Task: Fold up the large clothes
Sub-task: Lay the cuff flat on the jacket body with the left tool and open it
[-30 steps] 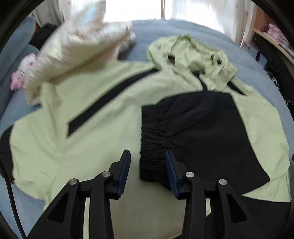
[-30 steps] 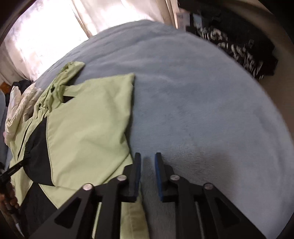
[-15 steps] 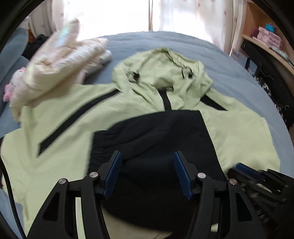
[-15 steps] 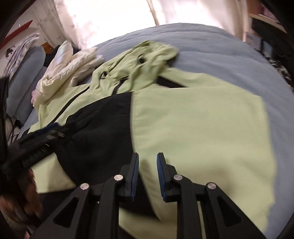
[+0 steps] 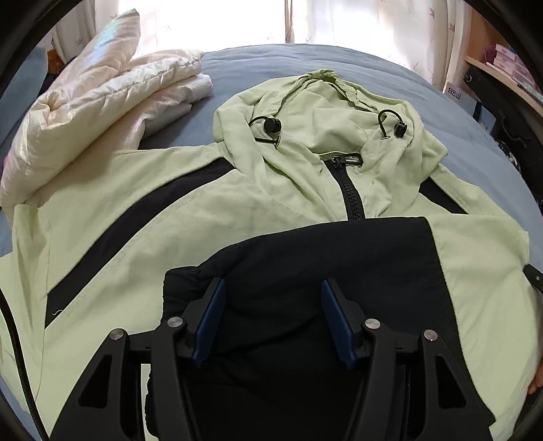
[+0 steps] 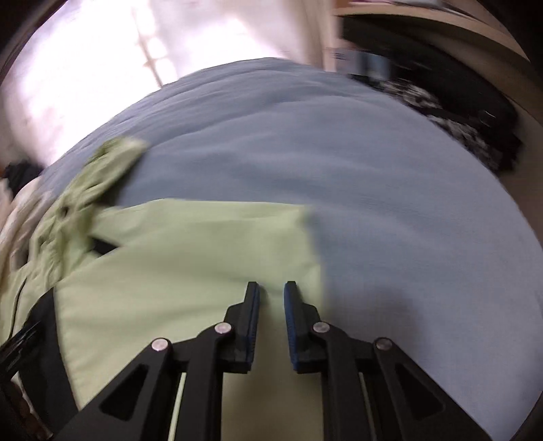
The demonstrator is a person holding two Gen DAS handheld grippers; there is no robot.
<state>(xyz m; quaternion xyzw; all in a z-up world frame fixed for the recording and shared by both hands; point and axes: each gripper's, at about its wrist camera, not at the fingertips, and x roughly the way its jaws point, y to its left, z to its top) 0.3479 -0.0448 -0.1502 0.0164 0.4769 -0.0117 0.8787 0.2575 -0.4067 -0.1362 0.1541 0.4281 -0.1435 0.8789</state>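
Note:
A light green hooded jacket [image 5: 190, 217] with black panels lies front up on a blue bed. Its hood [image 5: 319, 115] points away and its right sleeve, green with a black cuff end [image 5: 305, 268], is folded across the chest. My left gripper [image 5: 273, 315] is open and empty, just above the black cuff end. In the blurred right wrist view the jacket's green folded part [image 6: 190, 257] lies below my right gripper [image 6: 271, 305], which is slightly open and empty near the jacket's right edge.
A folded cream padded jacket [image 5: 101, 101] lies at the back left beside the green jacket. The blue bed cover [image 6: 373, 190] stretches to the right. A shelf with dark items [image 6: 475, 112] stands at the far right. A bright curtained window [image 5: 285, 20] is behind.
My left gripper has moved over the folded sleeve and opened wider. My right gripper has swung back to the right, toward the jacket's right edge, still slightly open.

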